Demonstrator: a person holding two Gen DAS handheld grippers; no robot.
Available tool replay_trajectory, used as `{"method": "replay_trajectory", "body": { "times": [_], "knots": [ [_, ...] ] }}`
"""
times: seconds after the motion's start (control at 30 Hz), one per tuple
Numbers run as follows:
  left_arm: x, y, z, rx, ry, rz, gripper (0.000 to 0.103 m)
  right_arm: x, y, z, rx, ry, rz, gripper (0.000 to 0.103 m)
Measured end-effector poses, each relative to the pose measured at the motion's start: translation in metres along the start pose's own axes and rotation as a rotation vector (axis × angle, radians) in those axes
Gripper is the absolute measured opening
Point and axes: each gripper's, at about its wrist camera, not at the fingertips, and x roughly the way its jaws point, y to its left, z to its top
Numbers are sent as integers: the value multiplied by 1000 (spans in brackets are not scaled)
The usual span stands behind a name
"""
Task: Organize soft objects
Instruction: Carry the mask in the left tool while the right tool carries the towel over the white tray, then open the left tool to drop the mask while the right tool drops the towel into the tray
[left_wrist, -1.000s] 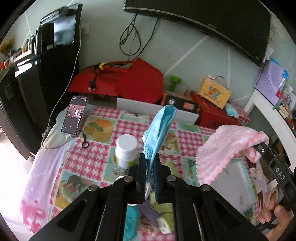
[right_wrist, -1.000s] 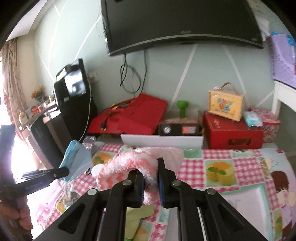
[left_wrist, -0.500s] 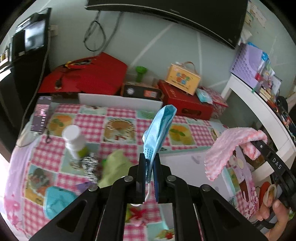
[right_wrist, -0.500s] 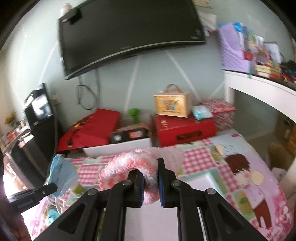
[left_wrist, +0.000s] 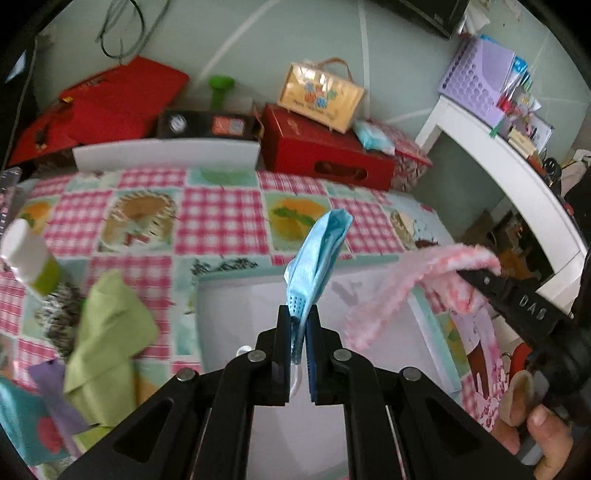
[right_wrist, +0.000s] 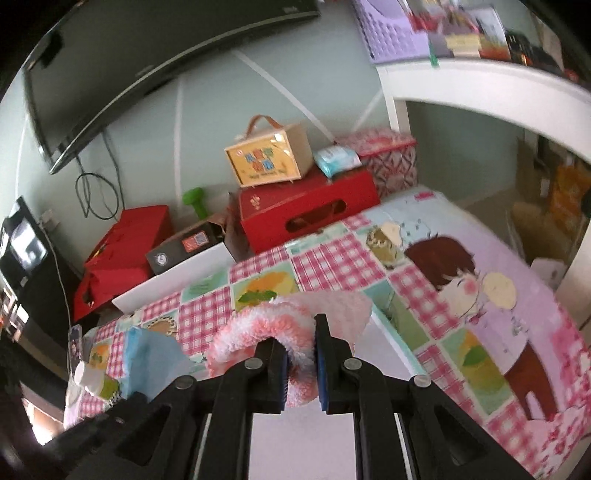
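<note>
white tray (left_wrist: 236, 295) open below, green cloth (left_wrist: 107, 332) and bottle (left_wrist: 29, 258) crowding its left

left gripper (left_wrist: 299, 325) grips blue mask (left_wrist: 318, 254) | right gripper (left_wrist: 476, 275) grips pink cloth (left_wrist: 406, 284)

Checked tablecloth (left_wrist: 221, 218) bears white tray (left_wrist: 258, 295), green cloth (left_wrist: 110, 332), bottle (left_wrist: 29, 258)

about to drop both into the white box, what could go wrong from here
1. The blue face mask is pinched only at its edge by the left gripper; it might slip early.
2. The fluffy pink cloth in the right gripper trails over the shallow white box rim and may land half outside.
</note>
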Motion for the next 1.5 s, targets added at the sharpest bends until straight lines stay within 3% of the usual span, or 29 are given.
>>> {"method": "replay_trajectory", "body": {
  "times": [0.17, 0.27, 0.43, 0.57, 0.73, 0.97, 1.03, 1.17, 1.37, 1.5],
  "knots": [
    [32, 0, -12, -7, 69, -20, 7, 20, -7, -2, 22, 25, -43, 13],
    [44, 5, -18, -23, 109, -24, 7, 37, -9, -13, 12, 83, -71, 13],
    [61, 20, -27, -99, 185, -82, 7, 59, -7, -31, -29, 195, -90, 13],
    [67, 27, -32, -157, 220, -148, 7, 64, -2, -42, -85, 235, -116, 13],
    [72, 19, -35, -158, 257, -202, 7, 70, 1, -50, -134, 282, -137, 15],
    [68, 6, -35, -77, 251, -130, 9, 69, -4, -52, -135, 306, -158, 17],
    [65, 3, -34, -51, 249, -107, 12, 68, -5, -51, -131, 307, -167, 26],
    [56, -2, -32, -11, 240, -68, 29, 62, -6, -49, -132, 302, -188, 50],
    [34, -2, -24, 19, 186, -42, 41, 43, -5, -40, -141, 256, -203, 56],
    [20, 3, -19, 30, 142, 16, 52, 31, -6, -34, -138, 228, -210, 60]
  ]
}}
